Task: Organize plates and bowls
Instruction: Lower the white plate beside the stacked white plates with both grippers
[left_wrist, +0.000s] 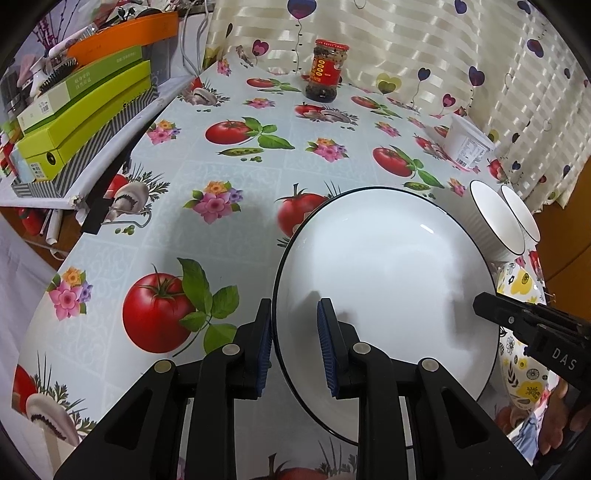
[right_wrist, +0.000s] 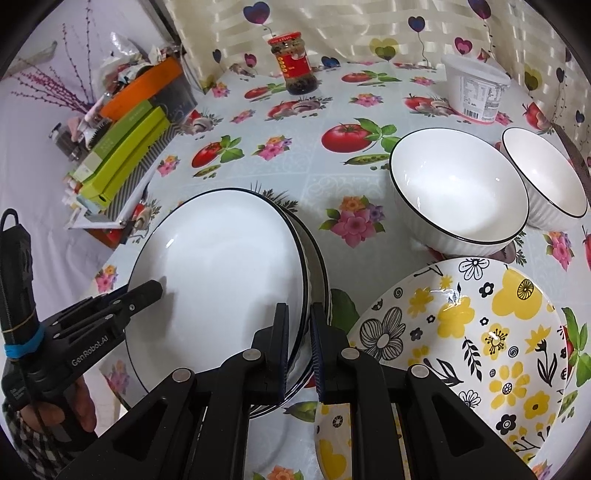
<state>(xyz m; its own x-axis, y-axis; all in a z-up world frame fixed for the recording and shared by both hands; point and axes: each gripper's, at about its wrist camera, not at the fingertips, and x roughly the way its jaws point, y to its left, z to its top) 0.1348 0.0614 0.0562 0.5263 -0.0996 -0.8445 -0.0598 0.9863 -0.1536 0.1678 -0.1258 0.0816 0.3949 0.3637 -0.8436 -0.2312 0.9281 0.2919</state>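
A white plate with a thin black rim (left_wrist: 388, 266) is held from both sides. My left gripper (left_wrist: 293, 304) is shut on its left rim, one finger outside and one on the inner face. My right gripper (right_wrist: 299, 306) is shut on the opposite rim of the same plate (right_wrist: 221, 258), which lies on top of a stack of similar plates (right_wrist: 320, 273). Each gripper shows in the other's view, the left gripper (right_wrist: 155, 288) and the right gripper (left_wrist: 480, 308). Two white ribbed bowls (right_wrist: 458, 192) (right_wrist: 546, 177) stand side by side at the right. A yellow-flowered plate (right_wrist: 480, 339) lies to the right of the stack.
A sauce jar (right_wrist: 293, 62) and a white tub (right_wrist: 476, 92) stand at the back by the curtain. Green boxes (left_wrist: 85, 114) are stacked on a tray off the table's left edge. A second flowered dish (right_wrist: 332, 443) lies under my right gripper. The patterned tablecloth (left_wrist: 207, 155) covers the table.
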